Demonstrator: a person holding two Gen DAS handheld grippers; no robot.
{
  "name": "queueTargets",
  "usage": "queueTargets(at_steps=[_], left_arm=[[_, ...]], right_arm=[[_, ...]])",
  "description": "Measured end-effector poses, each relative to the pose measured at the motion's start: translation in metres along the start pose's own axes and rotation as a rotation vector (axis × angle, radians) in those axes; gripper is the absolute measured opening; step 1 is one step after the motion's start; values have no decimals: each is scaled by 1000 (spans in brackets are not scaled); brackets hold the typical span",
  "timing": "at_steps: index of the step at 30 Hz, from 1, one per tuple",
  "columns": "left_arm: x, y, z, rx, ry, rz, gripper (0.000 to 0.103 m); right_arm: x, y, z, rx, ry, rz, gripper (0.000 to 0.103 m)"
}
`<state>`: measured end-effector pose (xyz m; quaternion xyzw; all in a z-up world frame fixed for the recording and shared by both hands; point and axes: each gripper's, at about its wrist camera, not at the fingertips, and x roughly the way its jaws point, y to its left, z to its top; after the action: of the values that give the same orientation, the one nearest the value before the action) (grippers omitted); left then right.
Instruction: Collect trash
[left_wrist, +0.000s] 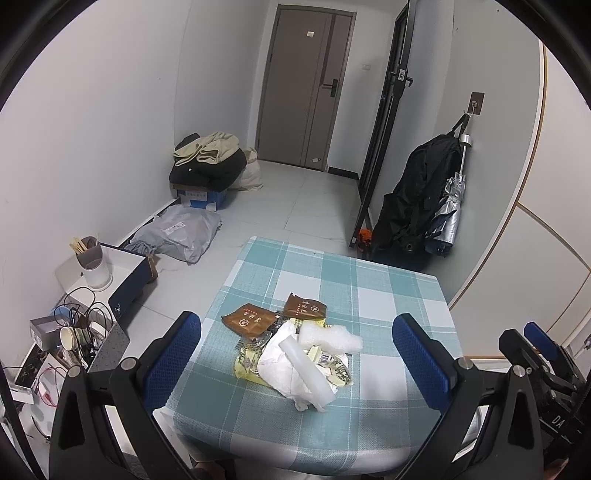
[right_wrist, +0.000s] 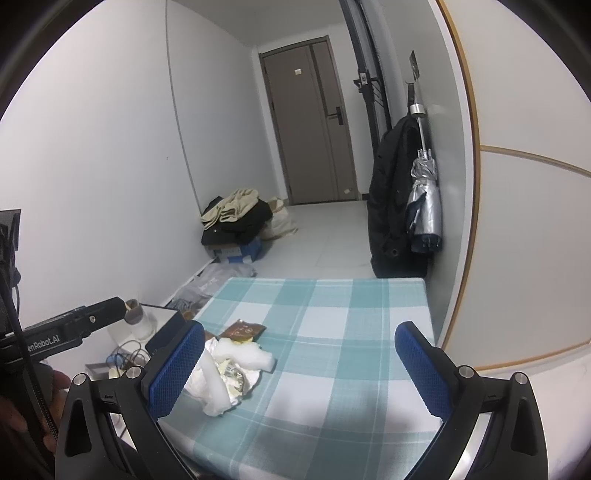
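A heap of trash (left_wrist: 299, 362) lies in the middle of the checked teal tablecloth (left_wrist: 388, 295): two brown sachets (left_wrist: 247, 320), crumpled white paper, a white foam piece (left_wrist: 328, 338) and yellow wrappers. My left gripper (left_wrist: 295, 363) hovers over the heap, open, with the trash between and below its blue fingers. In the right wrist view the same heap (right_wrist: 229, 369) sits left of centre, next to the left finger of my right gripper (right_wrist: 299, 365), which is open over bare tablecloth (right_wrist: 332, 332). The right gripper's fingertips (left_wrist: 535, 343) show at the left view's right edge.
A cluttered low shelf (left_wrist: 74, 325) with a cup of chopsticks (left_wrist: 90, 262), cables and boxes stands left of the table. On the floor lie a grey bag (left_wrist: 181, 232) and a clothes pile (left_wrist: 210, 158). A black bag and umbrella (left_wrist: 424, 199) hang on the right wall.
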<state>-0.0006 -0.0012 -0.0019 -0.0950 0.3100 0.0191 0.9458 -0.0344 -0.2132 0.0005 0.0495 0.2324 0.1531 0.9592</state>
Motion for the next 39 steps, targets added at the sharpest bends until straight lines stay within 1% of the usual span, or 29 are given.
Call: queueTargets(at_steps=[6, 12, 19, 23, 26, 39], left_arm=[[0, 0, -1, 1, -5, 4, 102], [1, 2, 0, -19, 10, -20, 102], [0, 3, 2, -18, 5, -21, 102], [0, 2, 2, -20, 4, -17, 102], [-2, 3, 3, -34, -3, -24, 102], [4, 11, 5, -56, 18, -37, 102]], right_arm=[[1, 0, -1, -3, 3, 0, 103], [1, 0, 0, -1, 2, 7, 103], [2, 1, 0, -5, 3, 7, 103], [3, 1, 1, 7, 11, 26, 103], [1, 0, 1, 21, 1, 39, 103], [1, 2, 1, 15, -5, 28, 103]])
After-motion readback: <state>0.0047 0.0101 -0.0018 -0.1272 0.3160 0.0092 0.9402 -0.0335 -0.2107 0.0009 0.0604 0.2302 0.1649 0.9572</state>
